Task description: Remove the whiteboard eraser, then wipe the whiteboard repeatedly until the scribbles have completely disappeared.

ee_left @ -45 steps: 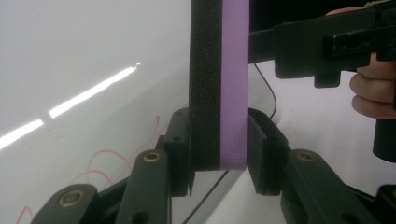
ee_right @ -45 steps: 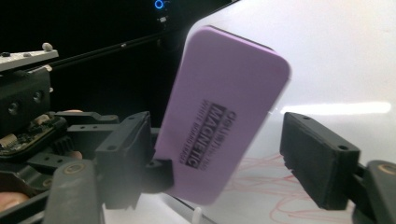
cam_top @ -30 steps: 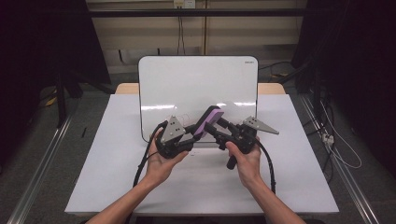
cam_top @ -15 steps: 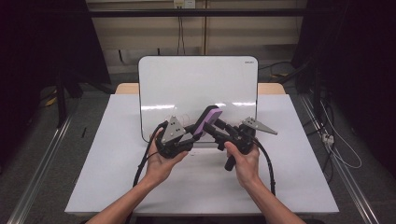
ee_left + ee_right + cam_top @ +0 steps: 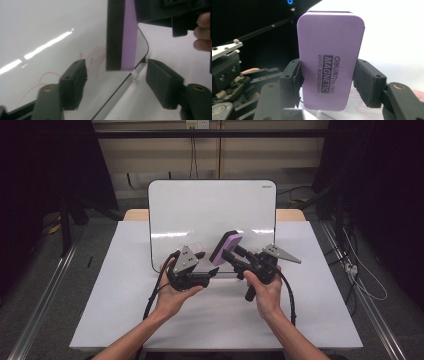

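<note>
A purple whiteboard eraser [image 5: 227, 245] with a black felt face is held in the air over the lower part of the whiteboard [image 5: 210, 215]. My right gripper [image 5: 229, 255] is shut on its two long sides, with the printed purple back [image 5: 330, 57] facing its camera. My left gripper [image 5: 207, 265] points at the eraser from the left. Its jaws have just been opening and now stand open. In the left gripper view the eraser's end [image 5: 122, 37] hangs just at the gap between the pads [image 5: 75, 82], touching neither. Faint red scribbles [image 5: 95, 57] mark the board.
The whiteboard lies on a white table [image 5: 125, 295], its far end reaching past the table's back edge. Cables trail from both grippers toward the person. Dark stands and floor rails flank the table on both sides.
The left gripper's jaws have spread apart and come off the eraser. The right gripper keeps its grip on the eraser. Both hands stay where they were.
</note>
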`<state>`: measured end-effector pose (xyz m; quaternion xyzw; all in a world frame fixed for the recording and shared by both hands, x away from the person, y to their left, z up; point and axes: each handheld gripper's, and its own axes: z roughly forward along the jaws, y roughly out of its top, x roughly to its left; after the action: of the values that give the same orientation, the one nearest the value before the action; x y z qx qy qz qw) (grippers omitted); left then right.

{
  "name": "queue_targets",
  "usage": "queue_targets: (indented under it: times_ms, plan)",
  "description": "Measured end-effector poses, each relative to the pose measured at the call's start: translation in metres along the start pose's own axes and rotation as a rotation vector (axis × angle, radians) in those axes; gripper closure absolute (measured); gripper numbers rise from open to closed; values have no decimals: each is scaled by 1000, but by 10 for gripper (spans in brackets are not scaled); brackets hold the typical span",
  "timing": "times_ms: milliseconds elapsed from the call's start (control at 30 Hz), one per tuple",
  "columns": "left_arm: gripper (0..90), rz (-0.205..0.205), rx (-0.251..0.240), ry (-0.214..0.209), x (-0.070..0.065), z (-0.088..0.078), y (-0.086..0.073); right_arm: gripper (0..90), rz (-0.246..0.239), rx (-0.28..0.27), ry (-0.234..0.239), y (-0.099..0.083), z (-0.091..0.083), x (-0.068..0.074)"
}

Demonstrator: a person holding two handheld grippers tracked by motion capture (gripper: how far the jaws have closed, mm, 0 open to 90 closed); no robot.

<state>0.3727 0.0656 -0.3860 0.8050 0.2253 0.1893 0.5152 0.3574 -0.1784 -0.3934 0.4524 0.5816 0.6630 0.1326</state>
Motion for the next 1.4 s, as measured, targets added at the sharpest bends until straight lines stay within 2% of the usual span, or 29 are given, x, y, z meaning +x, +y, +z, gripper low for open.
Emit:
queue_targets:
  times_ms: [67,133,233,267,300,467,733,933,1167,1300,1400]
  plan:
    - [280,-5,12,-2,3,-1,-2,422,-12,7,-13,1,-2,-2]
    - [224,-21,9,13,9,-5,-4,422,-40,17,-32,2,-3,-4]
    - [171,-52,-2,41,18,-13,-6,421,-96,71,-76,3,-7,-7]
    - [171,-60,-3,51,20,-17,-7,421,-96,71,-76,3,-7,-7]
    - [163,-68,-5,56,23,-20,-8,422,-120,88,-93,3,-9,-8]
    - [139,-106,-6,97,36,-35,-18,422,-166,111,-130,2,-17,-10]
    - [103,-136,20,138,40,-50,-36,422,-220,154,-197,3,-31,-16]
    - [77,-176,-8,170,42,-66,-44,422,-242,168,-235,3,-37,-17]
    - [53,-206,-8,191,42,-89,-60,423,-274,202,-278,4,-44,-20]
    - [55,-215,9,210,41,-102,-72,423,-312,231,-342,10,-49,-22]
    - [59,-225,5,224,41,-110,-81,423,-369,263,-404,15,-47,-23]
